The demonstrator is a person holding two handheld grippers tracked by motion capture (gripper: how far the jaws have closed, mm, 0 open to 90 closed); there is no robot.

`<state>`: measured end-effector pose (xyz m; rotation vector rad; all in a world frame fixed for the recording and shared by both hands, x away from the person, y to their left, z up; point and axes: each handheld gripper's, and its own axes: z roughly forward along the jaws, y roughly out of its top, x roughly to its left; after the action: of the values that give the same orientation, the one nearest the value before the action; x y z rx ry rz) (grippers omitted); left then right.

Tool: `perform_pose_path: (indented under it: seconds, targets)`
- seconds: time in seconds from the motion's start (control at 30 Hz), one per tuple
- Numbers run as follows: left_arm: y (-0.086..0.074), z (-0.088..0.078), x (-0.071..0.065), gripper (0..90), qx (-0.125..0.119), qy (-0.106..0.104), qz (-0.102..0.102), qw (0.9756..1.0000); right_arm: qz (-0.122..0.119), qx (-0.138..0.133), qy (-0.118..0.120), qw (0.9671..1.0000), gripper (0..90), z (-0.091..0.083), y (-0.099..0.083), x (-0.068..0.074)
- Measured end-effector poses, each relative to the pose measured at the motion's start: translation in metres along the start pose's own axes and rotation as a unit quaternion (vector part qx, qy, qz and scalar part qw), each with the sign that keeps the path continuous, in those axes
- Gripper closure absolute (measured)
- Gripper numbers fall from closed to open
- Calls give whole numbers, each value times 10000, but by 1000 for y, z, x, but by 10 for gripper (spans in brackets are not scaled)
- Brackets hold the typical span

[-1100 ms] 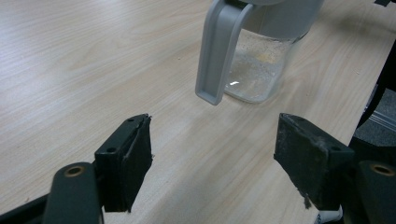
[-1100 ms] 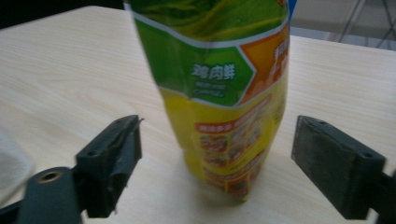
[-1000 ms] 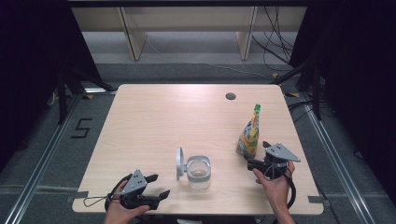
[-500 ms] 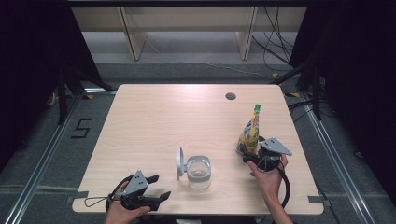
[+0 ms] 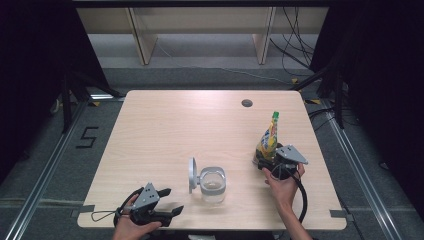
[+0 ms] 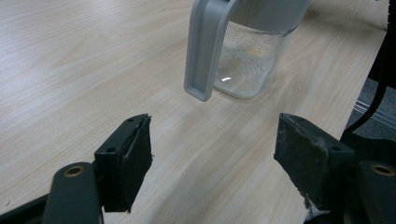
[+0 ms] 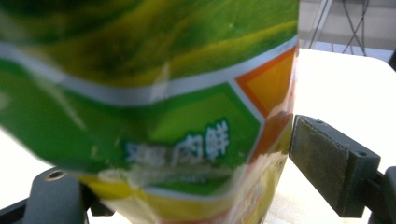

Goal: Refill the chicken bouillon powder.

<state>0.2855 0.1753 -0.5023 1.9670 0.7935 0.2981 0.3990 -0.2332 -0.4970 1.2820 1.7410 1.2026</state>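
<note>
Right gripper view: spread jaws straddle the green-and-yellow spouted pouch (image 7: 154, 102) standing right of the clear grey-handled jug (image 5: 212, 184). Squeeze low, gently, keeping it upright; left gripper (image 5: 168, 201) waits, spread.

Left gripper (image 5: 167, 200) low, fingers spread wide; right gripper (image 5: 265, 159) fingers apart

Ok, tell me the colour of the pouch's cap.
Green: the cap tops the upright yellow-green pouch, best seen in the high view.
</note>
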Motion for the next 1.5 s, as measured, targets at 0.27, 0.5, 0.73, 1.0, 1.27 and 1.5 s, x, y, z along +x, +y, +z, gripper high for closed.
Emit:
perform_pose_path:
  seconds: [0.27,0.5,0.73,1.0,1.27,1.5]
  targets:
    - [1,-1,2,270,8,-13,127,9999,14,16,-32,10000,219,4,0,0]
    - [0,-2,2,279,-41,-34,38,10000,-195,126,452,9987,261,1,2,-13]
    - [1,-2,1,279,-20,-28,49,10000,-579,230,1129,9917,310,-4,5,-33]
    - [0,-2,1,279,-12,-14,51,10000,-831,185,1769,9805,310,-2,4,-50]
    - [0,-1,1,277,-12,-5,12,10000,29,180,976,9951,156,-10,-3,-34]
    - [0,-1,2,274,-23,-62,73,10000,506,-175,350,9980,157,-12,-5,-18]
